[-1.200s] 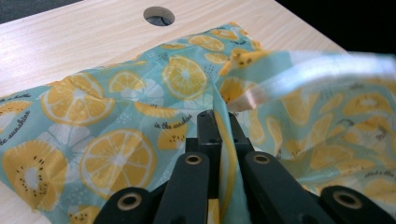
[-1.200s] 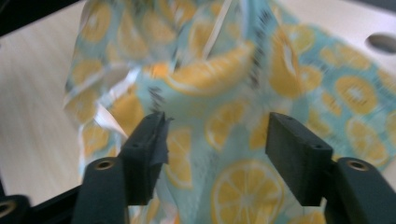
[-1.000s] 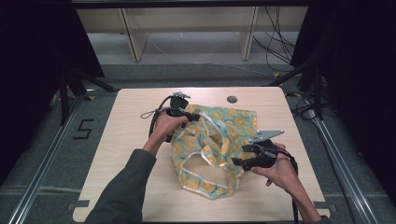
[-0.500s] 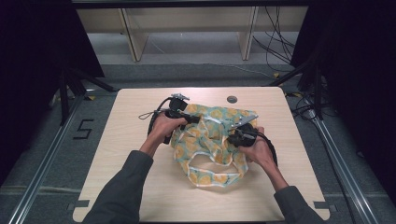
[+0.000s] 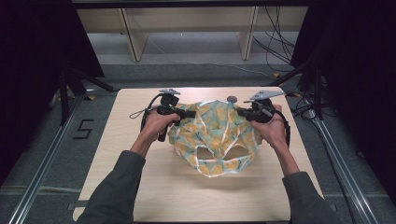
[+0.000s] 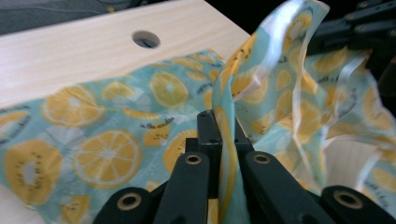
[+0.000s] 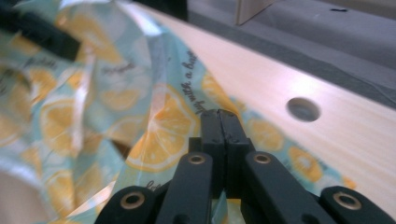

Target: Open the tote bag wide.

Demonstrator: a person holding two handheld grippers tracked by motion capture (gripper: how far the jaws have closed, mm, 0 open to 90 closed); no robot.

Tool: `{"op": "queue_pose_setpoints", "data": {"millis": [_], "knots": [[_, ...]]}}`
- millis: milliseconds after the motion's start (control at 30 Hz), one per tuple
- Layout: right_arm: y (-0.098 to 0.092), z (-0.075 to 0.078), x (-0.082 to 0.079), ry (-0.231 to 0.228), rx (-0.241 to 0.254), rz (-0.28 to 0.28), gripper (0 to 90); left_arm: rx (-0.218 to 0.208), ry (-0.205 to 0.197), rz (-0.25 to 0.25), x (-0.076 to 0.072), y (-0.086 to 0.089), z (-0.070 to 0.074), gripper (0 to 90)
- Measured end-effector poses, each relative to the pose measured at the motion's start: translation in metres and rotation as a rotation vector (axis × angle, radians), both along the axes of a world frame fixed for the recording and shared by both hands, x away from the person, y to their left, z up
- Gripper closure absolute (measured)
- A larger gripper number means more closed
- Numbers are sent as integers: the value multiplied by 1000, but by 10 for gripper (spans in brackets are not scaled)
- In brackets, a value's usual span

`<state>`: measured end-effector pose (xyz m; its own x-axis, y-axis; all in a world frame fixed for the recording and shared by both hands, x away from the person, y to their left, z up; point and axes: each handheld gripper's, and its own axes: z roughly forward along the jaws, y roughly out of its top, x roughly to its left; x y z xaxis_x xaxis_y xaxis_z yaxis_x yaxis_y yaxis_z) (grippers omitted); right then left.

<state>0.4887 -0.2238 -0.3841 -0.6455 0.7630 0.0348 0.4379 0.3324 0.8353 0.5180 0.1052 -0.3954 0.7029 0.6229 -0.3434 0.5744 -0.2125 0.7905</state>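
A: so what's sitting around the light wood bench (image 5: pixel 154 186)?
B: a round hole (image 5: pixel 231 98) is showing near its far edge, a pale shelf unit (image 5: pixel 187 28) is standing on the grey floor behind it, black cables (image 5: pixel 275 32) are trailing down at the right, and a "5" marking (image 5: pixel 84 129) is lying on the floor left.

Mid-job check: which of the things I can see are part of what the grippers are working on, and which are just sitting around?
In the job:
- lemon-print cloth, pinched at two spots
- left gripper, shut on its edge
- right gripper, shut on the cloth
- table, under the cloth

Lying about:
- round hole in the tabletop
- wooden shelf legs beyond the table
- loose cables on the floor
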Motion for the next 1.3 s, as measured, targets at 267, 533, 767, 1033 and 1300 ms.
{"op": "queue_pose_setpoints", "data": {"millis": [267, 533, 767, 1033, 1300], "knots": [[11, -35, 44, 98, -105, -94, 900, 97, 39, 110, 22, 4, -31, 891], [19, -85, 60, 217, -171, -120, 900, 56, 166, 186, 33, 13, -71, 892], [19, -62, 42, 174, -47, -61, 671, 91, 160, 181, 31, 11, -68, 891], [38, -20, -29, 137, 25, 259, 518, 83, 165, 194, 32, 7, -68, 892], [69, -37, -72, 180, -36, 383, 463, 69, 176, 203, 33, 6, -68, 891]]}}
